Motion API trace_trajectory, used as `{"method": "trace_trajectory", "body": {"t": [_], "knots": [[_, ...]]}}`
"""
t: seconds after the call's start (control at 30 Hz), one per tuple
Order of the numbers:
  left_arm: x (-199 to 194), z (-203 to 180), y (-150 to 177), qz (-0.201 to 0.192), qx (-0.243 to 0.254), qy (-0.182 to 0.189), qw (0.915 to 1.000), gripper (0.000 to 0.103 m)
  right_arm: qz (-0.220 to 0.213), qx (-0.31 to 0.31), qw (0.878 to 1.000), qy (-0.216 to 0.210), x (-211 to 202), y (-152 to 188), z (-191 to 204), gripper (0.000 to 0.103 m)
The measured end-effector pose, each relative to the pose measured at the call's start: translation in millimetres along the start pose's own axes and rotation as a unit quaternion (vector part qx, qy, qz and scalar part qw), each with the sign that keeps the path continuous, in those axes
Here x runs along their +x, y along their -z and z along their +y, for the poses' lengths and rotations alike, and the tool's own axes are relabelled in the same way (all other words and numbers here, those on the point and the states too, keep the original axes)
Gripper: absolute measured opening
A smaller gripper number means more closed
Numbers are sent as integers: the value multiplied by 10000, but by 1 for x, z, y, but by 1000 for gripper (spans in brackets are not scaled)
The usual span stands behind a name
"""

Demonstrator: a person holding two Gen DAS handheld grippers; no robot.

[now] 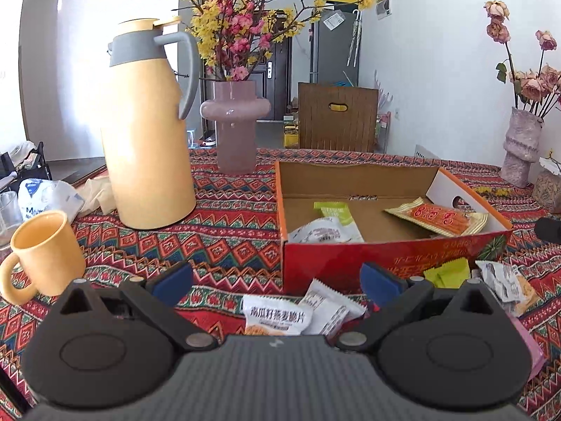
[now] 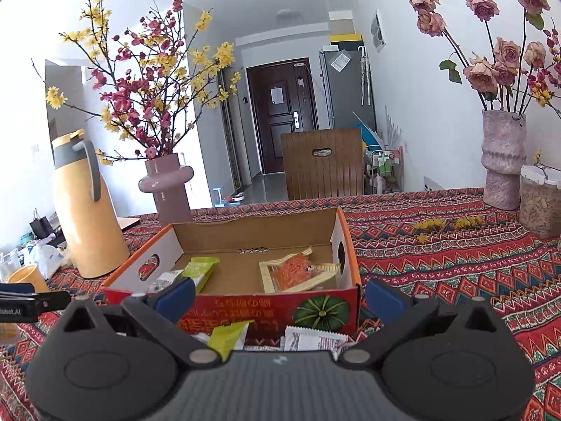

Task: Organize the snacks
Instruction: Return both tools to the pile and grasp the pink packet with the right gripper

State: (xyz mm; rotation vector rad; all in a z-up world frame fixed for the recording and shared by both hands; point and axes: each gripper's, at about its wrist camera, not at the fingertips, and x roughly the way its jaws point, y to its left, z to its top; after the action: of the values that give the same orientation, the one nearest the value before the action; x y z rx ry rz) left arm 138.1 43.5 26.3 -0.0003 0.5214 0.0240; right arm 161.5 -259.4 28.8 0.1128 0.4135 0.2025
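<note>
Cardboard, red-printed on the outside and plain brown inside, forms the one open box (image 1: 392, 256) on the patterned tablecloth (image 1: 224, 231). Three snack packets lie in it: a green-topped one (image 1: 338, 215) and a white one (image 1: 320, 233) at its left, and an orange one (image 1: 438, 217) propped against its right wall.

Near the box's front wall, more packets lie loose on the cloth. The left wrist view shows four: a white packet with dark lettering (image 1: 275, 317), a plain white one (image 1: 328, 307) touching it on the right, a yellow-green one (image 1: 447, 272) and a crumpled white one (image 1: 506, 286) farther right. The right wrist view shows two of these loose packets close up, a yellow-green packet (image 2: 228, 338) and a white packet (image 2: 313, 343).

Both tools are spread wide and hold nothing. The left gripper (image 1: 277, 280) hovers over the lettered packet; the right gripper (image 2: 278, 298) faces the box's front.

At far left stand one yellow jug (image 1: 147, 140) and one yellow mug (image 1: 44, 252). Two flower vases are there: a pink vase (image 1: 235, 129) behind the box and a mottled vase (image 1: 520, 147) at far right.
</note>
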Motion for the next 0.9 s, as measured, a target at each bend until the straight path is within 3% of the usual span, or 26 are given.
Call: {"method": "trace_trajectory", "body": {"t": [0.3, 0.9], "knots": [[-12, 22, 28, 244, -171, -82, 9995, 103, 191, -8, 9998, 26, -20, 23, 3, 103], [-20, 28, 35, 252, -241, 44, 9994, 103, 504, -30, 9987, 108, -23, 38, 10, 103]]}}
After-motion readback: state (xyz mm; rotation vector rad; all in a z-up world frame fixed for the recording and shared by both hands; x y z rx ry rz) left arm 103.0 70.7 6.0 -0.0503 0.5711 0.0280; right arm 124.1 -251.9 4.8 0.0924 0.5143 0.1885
